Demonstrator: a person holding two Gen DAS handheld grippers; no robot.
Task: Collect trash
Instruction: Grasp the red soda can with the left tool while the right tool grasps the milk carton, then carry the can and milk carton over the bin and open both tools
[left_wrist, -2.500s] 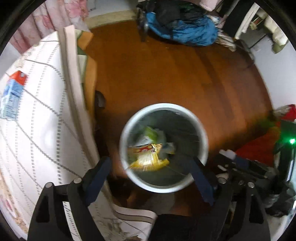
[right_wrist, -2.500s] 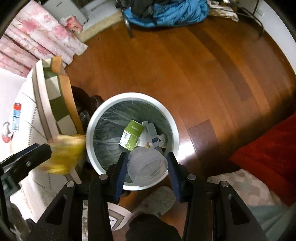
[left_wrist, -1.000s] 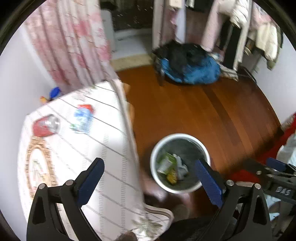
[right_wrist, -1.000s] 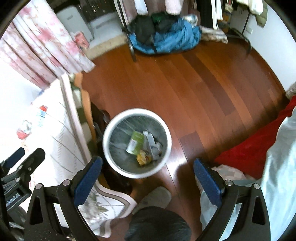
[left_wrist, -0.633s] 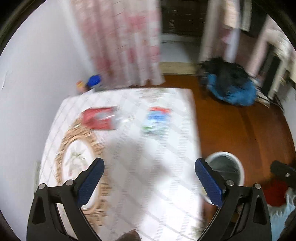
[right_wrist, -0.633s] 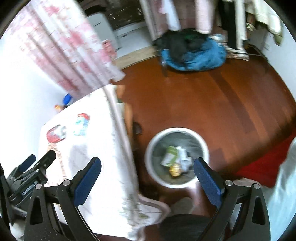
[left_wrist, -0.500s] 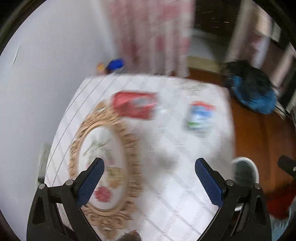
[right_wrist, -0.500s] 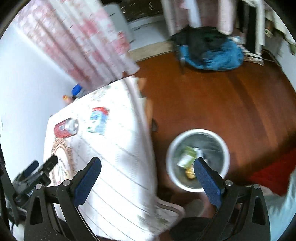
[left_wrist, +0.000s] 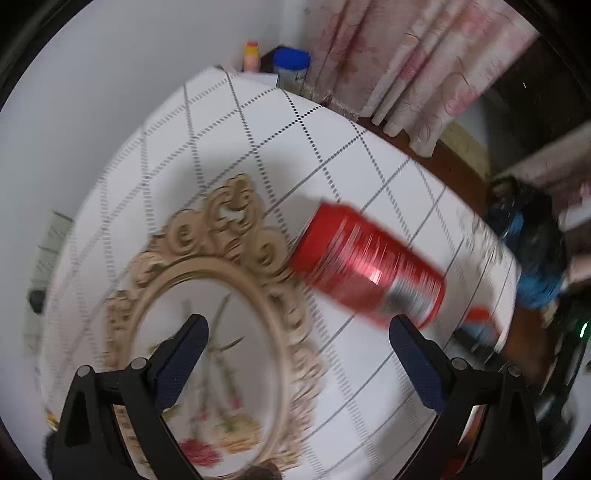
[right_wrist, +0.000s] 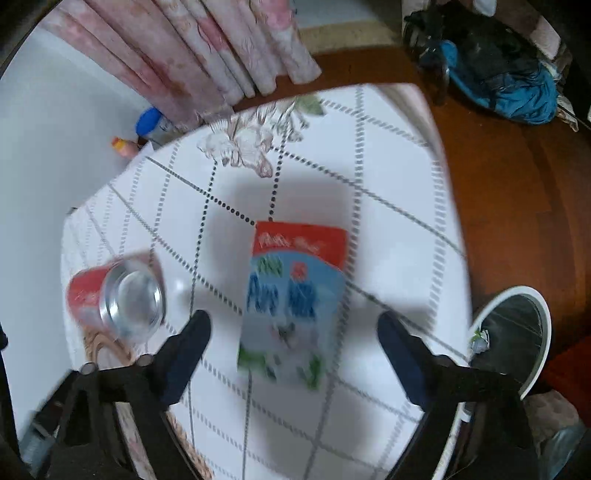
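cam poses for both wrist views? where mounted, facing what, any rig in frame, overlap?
Left wrist: on the left gripper, looking steeply down at the red can and ornate frame; both open fingers show.
Right wrist: on the right gripper, jaws just closing, above the milk carton, not touching; bin at right.
Shared: can, tablecloth.

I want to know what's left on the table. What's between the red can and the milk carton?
Nothing: in the right wrist view only bare checked tablecloth lies between the red can and the milk carton.
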